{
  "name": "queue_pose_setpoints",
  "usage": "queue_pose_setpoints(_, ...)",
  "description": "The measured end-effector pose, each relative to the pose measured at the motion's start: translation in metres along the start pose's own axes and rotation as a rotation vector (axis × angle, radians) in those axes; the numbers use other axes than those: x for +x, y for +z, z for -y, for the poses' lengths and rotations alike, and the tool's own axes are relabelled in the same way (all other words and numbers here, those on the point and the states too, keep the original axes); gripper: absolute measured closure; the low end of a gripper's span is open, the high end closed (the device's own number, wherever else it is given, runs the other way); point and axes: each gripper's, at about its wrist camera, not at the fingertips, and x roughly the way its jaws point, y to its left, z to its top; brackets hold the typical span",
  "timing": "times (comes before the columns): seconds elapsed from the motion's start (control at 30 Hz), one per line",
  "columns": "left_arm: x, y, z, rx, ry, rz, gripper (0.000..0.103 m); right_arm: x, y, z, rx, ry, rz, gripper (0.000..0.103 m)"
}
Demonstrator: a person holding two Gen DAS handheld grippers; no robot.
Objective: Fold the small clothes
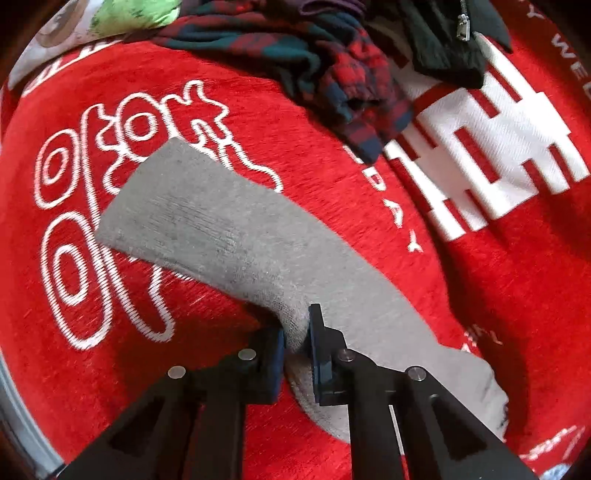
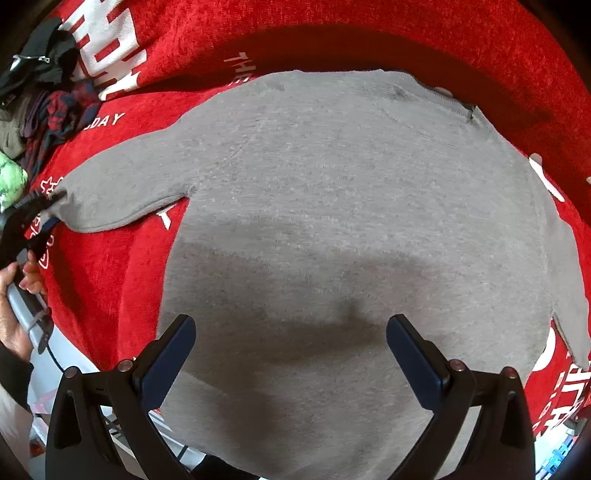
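A small grey sweater (image 2: 332,203) lies flat on a red blanket, with one sleeve stretched out to the left. In the left wrist view this grey sleeve (image 1: 207,221) runs diagonally across the blanket. My left gripper (image 1: 295,332) is shut on a fold of the sleeve's lower edge, and grey fabric bunches between its dark pads. The same gripper shows in the right wrist view at the sleeve's end (image 2: 40,210). My right gripper (image 2: 291,328) hangs open above the sweater's body, pointing down, with nothing between its fingers.
The red blanket (image 1: 480,277) carries white lettering and patterns. At its far side lies a pile of clothes: a red-and-navy plaid garment (image 1: 332,74), a black garment with a zipper (image 1: 450,44) and a green item (image 1: 129,18). A person's hand (image 2: 14,295) holds the left gripper's handle.
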Motion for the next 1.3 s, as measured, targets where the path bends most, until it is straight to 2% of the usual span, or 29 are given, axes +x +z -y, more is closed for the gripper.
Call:
queue_pose_setpoints(0.2,-0.020,0.002,0.021,0.097,-0.116,0.028,0.092,0.000,-0.004,0.008,0.031,0.000,0.005,0.000)
queue_pose_setpoints(0.4,-0.057,-0.014,0.095,0.294,-0.320,0.031,0.092,-0.008,-0.010,0.024,0.073,0.027,0.028,0.000)
queue_pose_setpoints(0.5,-0.076,-0.036,0.150,0.422,-0.438,0.017,0.092,-0.016,-0.016,0.040,0.114,0.035,0.052,0.000)
queue_pose_setpoints(0.63,-0.083,-0.082,0.227,0.563,-0.573,-0.062,0.092,-0.030,-0.026,0.067,0.155,0.029,0.096,0.000)
queue_pose_setpoints(0.77,-0.069,-0.146,0.297,0.696,-0.617,-0.163,0.092,-0.040,-0.038,0.107,0.250,0.021,0.114,0.000)
queue_pose_setpoints(0.83,-0.054,-0.186,0.324,0.754,-0.608,-0.226,0.092,-0.042,-0.044,0.131,0.289,0.018,0.123,0.000)
queue_pose_setpoints(0.97,-0.013,-0.261,0.361,0.876,-0.510,-0.329,0.092,-0.035,-0.052,0.175,0.353,0.015,0.112,0.000)
queue_pose_setpoints(1.07,0.012,-0.303,0.369,0.955,-0.402,-0.376,0.091,-0.025,-0.064,0.204,0.405,0.007,0.093,0.000)
queue_pose_setpoints(1.13,0.018,-0.313,0.368,0.971,-0.352,-0.396,0.090,-0.020,-0.070,0.219,0.434,0.009,0.077,0.000)
queue_pose_setpoints(1.2,0.017,-0.314,0.362,0.980,-0.306,-0.380,0.074,-0.017,-0.073,0.232,0.452,0.009,0.063,0.000)
queue_pose_setpoints(1.23,0.013,-0.313,0.360,0.987,-0.270,-0.351,0.053,-0.016,-0.074,0.236,0.454,0.004,0.061,0.000)
queue_pose_setpoints(1.27,0.010,-0.312,0.356,0.992,-0.244,-0.324,0.040,-0.017,-0.073,0.239,0.454,0.000,0.060,0.000)
queue_pose_setpoints(1.3,0.004,-0.306,0.353,0.993,-0.232,-0.300,0.040,-0.019,-0.072,0.240,0.452,-0.002,0.063,0.000)
